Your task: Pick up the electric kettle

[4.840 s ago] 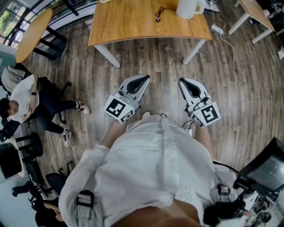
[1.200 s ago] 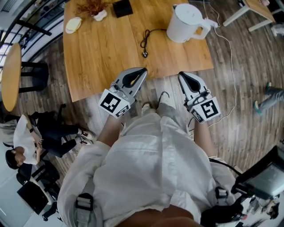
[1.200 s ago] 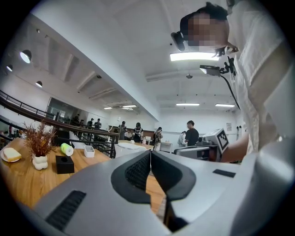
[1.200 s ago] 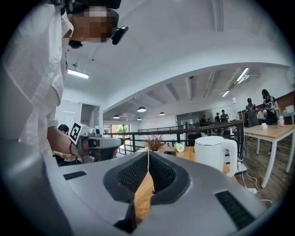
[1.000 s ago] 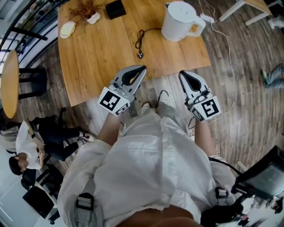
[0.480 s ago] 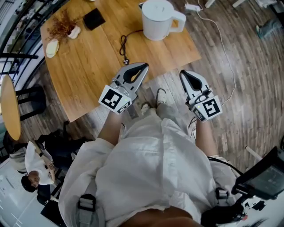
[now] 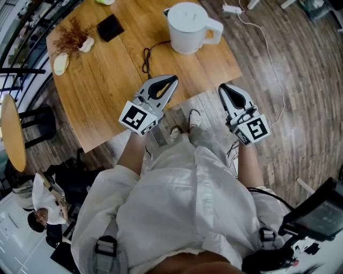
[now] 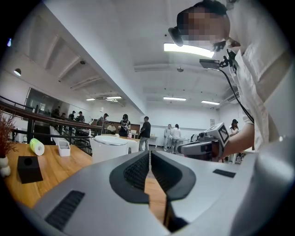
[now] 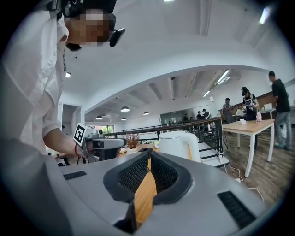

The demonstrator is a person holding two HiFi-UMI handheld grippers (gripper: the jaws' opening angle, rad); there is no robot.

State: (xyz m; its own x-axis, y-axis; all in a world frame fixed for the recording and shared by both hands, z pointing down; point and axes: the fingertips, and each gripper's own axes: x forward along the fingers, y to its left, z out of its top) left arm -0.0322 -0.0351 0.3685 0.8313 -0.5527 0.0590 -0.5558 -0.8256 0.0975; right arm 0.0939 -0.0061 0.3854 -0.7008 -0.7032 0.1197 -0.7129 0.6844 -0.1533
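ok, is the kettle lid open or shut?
Shut. In the head view the kettle stands upright on the table, its white lid lying flat across the top.

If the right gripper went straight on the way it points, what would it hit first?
Most likely the electric kettle on the table: the right gripper, jaws shut, aims just left of its body in its own view. Nothing nearer shows; it might just miss.

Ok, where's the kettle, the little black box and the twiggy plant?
kettle (image 7: 187, 16), head view, on the middle of its white lid.
black box (image 7: 110, 28), head view, on its top face.
twiggy plant (image 7: 68, 37), head view, on the reddish dried twigs.
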